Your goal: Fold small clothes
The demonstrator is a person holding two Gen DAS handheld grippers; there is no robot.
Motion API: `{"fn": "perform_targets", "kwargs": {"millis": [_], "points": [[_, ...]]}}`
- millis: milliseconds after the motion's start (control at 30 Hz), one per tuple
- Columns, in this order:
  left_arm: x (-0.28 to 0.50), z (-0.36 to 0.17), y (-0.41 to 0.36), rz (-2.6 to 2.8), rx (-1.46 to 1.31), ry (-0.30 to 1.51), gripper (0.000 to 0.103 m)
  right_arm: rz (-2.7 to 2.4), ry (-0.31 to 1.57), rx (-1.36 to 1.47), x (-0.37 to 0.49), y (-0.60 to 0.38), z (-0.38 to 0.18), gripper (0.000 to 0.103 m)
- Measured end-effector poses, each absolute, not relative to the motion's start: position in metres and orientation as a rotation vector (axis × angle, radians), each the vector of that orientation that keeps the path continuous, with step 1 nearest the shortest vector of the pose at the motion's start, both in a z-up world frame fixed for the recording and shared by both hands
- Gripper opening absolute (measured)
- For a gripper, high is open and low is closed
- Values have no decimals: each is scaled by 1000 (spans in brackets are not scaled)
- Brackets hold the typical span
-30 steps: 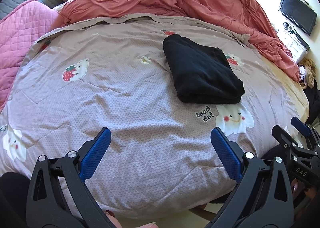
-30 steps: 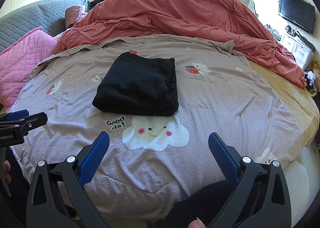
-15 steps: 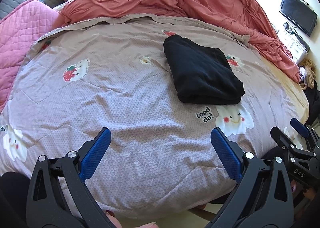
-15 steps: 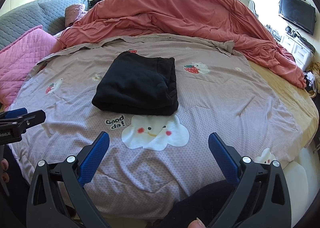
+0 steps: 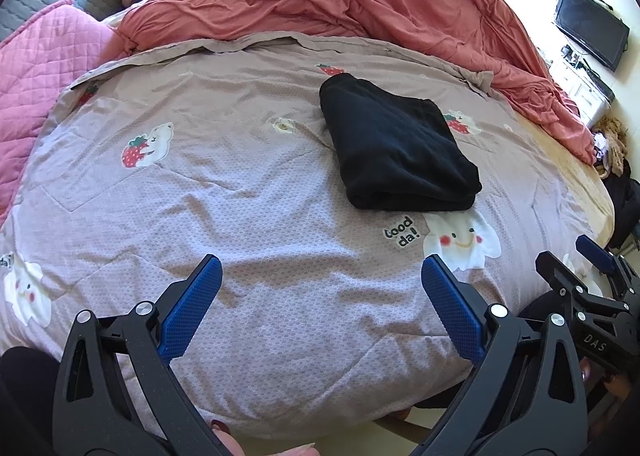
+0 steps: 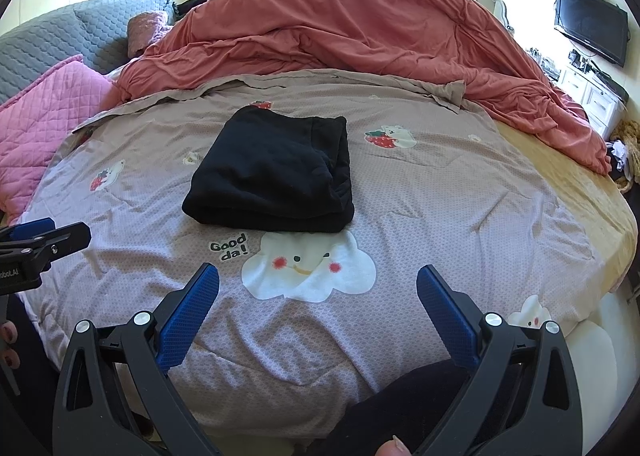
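A black garment [image 5: 394, 147] [image 6: 276, 171] lies folded into a thick rectangle on the mauve cartoon-print quilt [image 5: 248, 183] [image 6: 420, 191] of a round bed. My left gripper [image 5: 322, 276] hovers open near the bed's front edge, well short of the garment and to its left. My right gripper [image 6: 318, 284] is open too, held over the cloud print just in front of the garment. Neither holds anything. The other gripper shows at the edge of each wrist view.
A rumpled rust-red duvet [image 6: 360, 35] is heaped across the back of the bed. A pink quilted blanket [image 5: 44, 63] and grey cushions [image 6: 60, 39] lie at the left. A TV [image 6: 590, 29] and white dresser stand at the right, beyond a bare yellow sheet [image 6: 576, 191].
Both grippers have drifted back very slightly; the garment lies as before and both pairs of fingers stay spread.
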State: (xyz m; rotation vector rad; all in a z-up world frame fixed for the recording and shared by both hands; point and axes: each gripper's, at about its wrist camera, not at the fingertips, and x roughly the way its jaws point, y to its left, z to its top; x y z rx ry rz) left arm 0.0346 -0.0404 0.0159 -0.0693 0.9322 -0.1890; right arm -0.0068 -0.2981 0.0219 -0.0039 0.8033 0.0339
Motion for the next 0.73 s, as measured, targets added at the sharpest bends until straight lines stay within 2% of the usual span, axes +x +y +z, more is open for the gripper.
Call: {"fn": "perform_targets", "kwargs": {"millis": [267, 433, 567, 733], "points": [[42, 16, -23, -202, -122, 970, 94, -57, 731, 36, -12, -326, 43, 98], [70, 9, 58, -75, -223, 981, 94, -305, 643, 83, -25, -425, 55, 98], [100, -9, 154, 233, -181, 987, 94, -662, 672, 218, -54, -552, 22, 98], [127, -42, 278, 542, -226, 1060, 94, -1107, 819, 425, -125, -707, -53, 98]]}}
